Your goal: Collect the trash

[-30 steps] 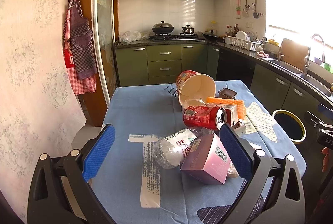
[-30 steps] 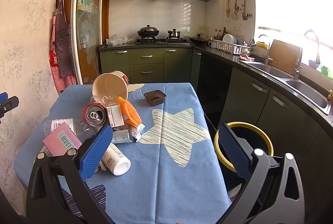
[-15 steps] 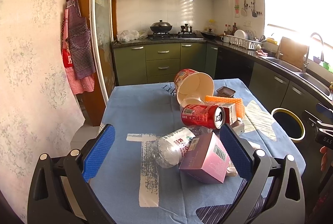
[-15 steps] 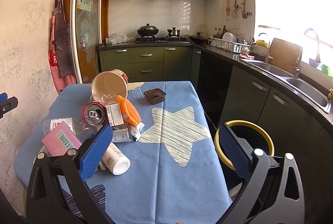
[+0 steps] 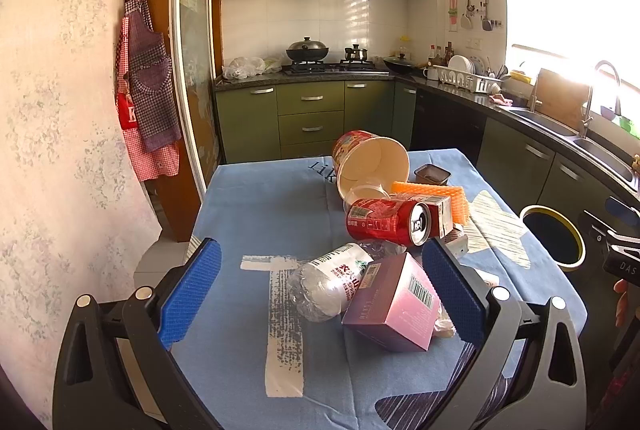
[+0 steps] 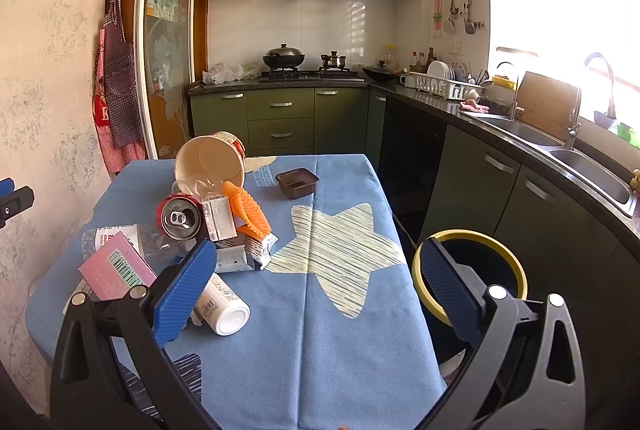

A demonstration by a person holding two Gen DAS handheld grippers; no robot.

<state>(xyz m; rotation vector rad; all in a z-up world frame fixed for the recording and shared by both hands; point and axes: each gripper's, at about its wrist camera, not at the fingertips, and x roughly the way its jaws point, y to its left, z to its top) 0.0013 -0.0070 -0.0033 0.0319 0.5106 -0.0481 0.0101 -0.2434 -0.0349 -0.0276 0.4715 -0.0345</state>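
Observation:
A heap of trash lies on the blue tablecloth [image 5: 256,206]: a pink box [image 5: 394,304], a crushed clear bottle [image 5: 330,280], a red can [image 5: 386,222], a tipped paper bucket [image 5: 370,160], orange mesh [image 5: 454,200] and a brown tray [image 5: 432,174]. My left gripper [image 5: 320,290] is open and empty, with the bottle and box between its blue pads. My right gripper [image 6: 316,282] is open and empty above the star print. In the right wrist view I see the can [image 6: 178,218], pink box [image 6: 116,266], a white bottle [image 6: 224,306] and the yellow-rimmed bin [image 6: 470,270].
The bin [image 5: 554,236] stands on the floor off the table's right edge. Green cabinets [image 6: 520,198] and a sink counter [image 6: 560,146] run along the right. A wall with hanging aprons [image 5: 146,90] is on the left. The stove counter [image 5: 320,70] is behind the table.
The left gripper's view has shifted slightly, with the trash heap a little lower and left. The right gripper has barely moved. Both stay open.

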